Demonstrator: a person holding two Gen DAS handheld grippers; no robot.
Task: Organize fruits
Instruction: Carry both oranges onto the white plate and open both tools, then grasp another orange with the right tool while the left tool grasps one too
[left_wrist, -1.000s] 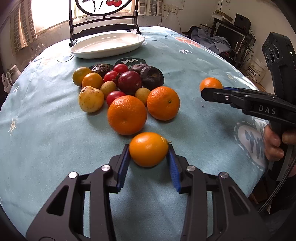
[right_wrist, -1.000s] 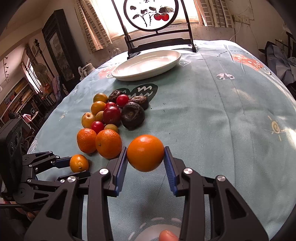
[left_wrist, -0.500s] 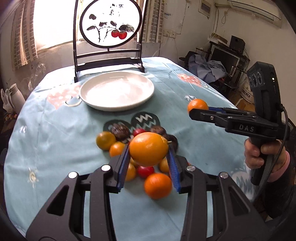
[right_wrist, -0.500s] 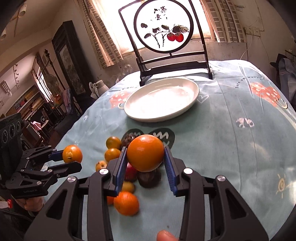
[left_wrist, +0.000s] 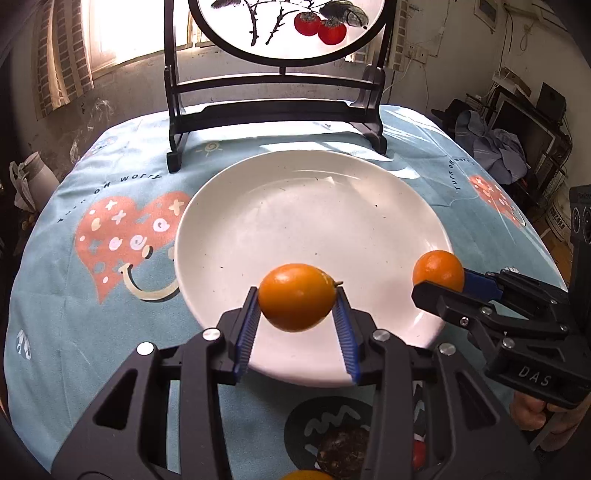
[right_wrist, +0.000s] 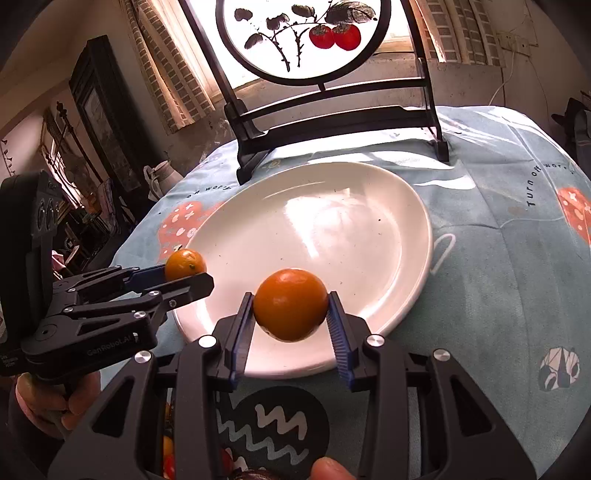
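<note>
With both carries up off the fruit pile since a second ago, now hovering over the near rim of the white plate. Left gripper clamped on a small yellow-orange citrus, blue pads pressed on both sides, fruit clear of the plate surface and just ahead of the near rim. Right gripper clamped on a rounder orange, likewise held above the plate's near edge; seen to the right of the left gripper in the left view, orange over the plate's right rim. Plate itself bare, nothing dropped yet. Rest of the pile mostly out of frame, only a dark fruit and scraps of red and orange showing below the left gripper's fingers. Painted persimmon screen straight ahead, behind the plate. Meaning for the task: transport phase looks done, both fruits in position for release. Next probably lower, then open, with the two drop spots kept apart so the round fruit does not roll into each other or off the shallow rim.
</note>
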